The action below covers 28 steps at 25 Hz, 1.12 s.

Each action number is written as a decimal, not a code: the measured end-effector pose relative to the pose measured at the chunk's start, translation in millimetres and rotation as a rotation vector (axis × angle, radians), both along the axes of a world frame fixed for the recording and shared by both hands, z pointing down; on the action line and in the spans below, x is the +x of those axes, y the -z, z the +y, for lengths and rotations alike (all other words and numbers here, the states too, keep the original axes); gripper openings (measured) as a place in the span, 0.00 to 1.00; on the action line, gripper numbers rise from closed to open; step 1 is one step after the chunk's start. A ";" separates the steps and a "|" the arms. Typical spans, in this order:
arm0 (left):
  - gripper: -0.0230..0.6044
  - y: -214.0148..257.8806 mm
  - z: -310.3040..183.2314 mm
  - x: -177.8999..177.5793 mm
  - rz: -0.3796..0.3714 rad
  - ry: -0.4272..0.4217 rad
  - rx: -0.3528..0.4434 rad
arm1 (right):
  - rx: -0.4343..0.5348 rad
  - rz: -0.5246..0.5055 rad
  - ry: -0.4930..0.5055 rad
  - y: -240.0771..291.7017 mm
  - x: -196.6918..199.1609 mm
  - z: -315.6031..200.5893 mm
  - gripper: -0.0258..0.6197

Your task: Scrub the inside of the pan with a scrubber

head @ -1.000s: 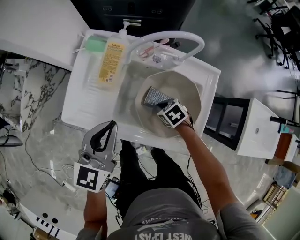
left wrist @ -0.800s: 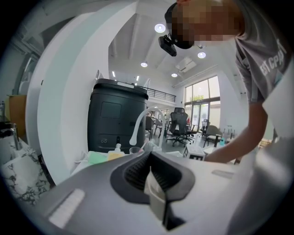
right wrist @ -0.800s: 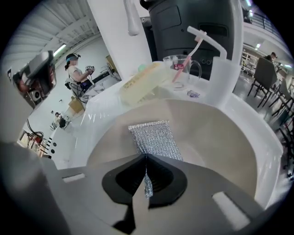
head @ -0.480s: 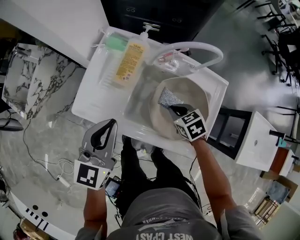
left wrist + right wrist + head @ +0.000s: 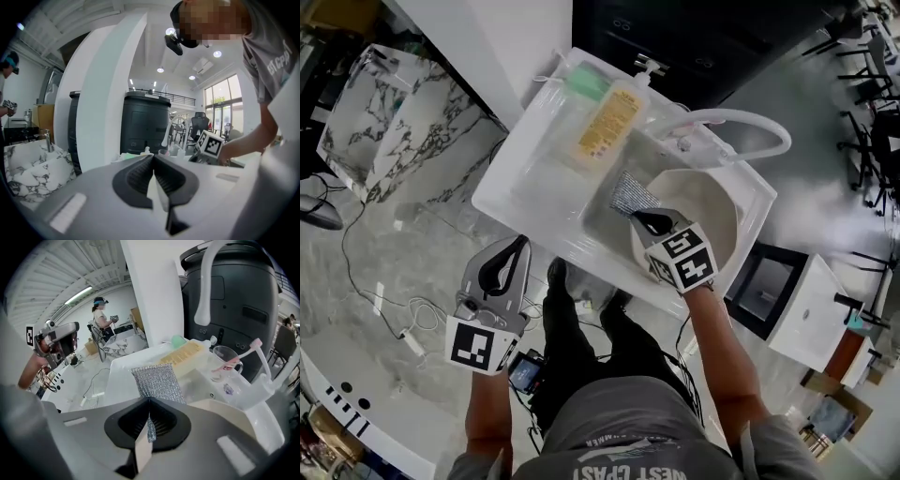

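The right gripper (image 5: 645,220) is being held near the middle of the head view, pointing steeply downward. Its jaws are being clenched on the lower edge of the scrubber (image 5: 630,194), a silver, glittering flat pad. In the right gripper view the pad is being seen pinched between the two jaws and standing out beyond them.

The scrubber is being kept lifted over the basin of the white sink (image 5: 534,187), just beside the upper left rim of the pan (image 5: 712,202); whether it is touching the rim cannot be told. The pan, cream coloured inside, is lying in the basin, right of the centre of the frame.

The left gripper (image 5: 517,246) is being held in the lower left of the head view, apart from the sink and over the floor. Its jaws are being pressed together with nothing between them.

Further out, a yellow soap bottle (image 5: 605,122) is lying on the sink's flat side, with a green sponge (image 5: 584,82) above it. A white faucet (image 5: 741,119) is arching over the pan.
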<state>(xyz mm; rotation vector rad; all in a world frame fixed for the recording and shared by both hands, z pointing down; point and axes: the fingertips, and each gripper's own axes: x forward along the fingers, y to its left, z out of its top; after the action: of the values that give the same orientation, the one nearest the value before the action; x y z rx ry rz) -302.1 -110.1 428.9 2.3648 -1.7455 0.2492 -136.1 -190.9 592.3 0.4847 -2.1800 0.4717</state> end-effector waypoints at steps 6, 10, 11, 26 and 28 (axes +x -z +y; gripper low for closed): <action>0.04 -5.4 19.4 -35.6 0.002 0.087 -0.009 | -0.007 -0.001 0.112 -6.2 -55.2 12.1 0.05; 0.04 -13.6 27.1 -50.3 0.005 0.117 -0.029 | -0.014 0.000 0.153 -10.5 -80.9 13.8 0.05; 0.04 -18.6 31.0 -53.9 0.008 0.122 -0.054 | -0.014 0.002 0.163 -11.8 -87.5 14.6 0.05; 0.04 -38.5 54.2 -103.6 0.072 0.224 -0.091 | -0.043 0.057 0.284 -52.2 -168.8 40.3 0.06; 0.04 -40.6 55.4 -106.5 0.073 0.225 -0.096 | -0.047 0.067 0.288 -57.7 -174.3 40.2 0.06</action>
<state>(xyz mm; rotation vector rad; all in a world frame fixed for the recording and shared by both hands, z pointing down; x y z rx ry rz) -408.6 -54.7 469.6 2.0632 -1.8997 0.2045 -310.4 -150.7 649.9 0.1540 -2.1249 0.3430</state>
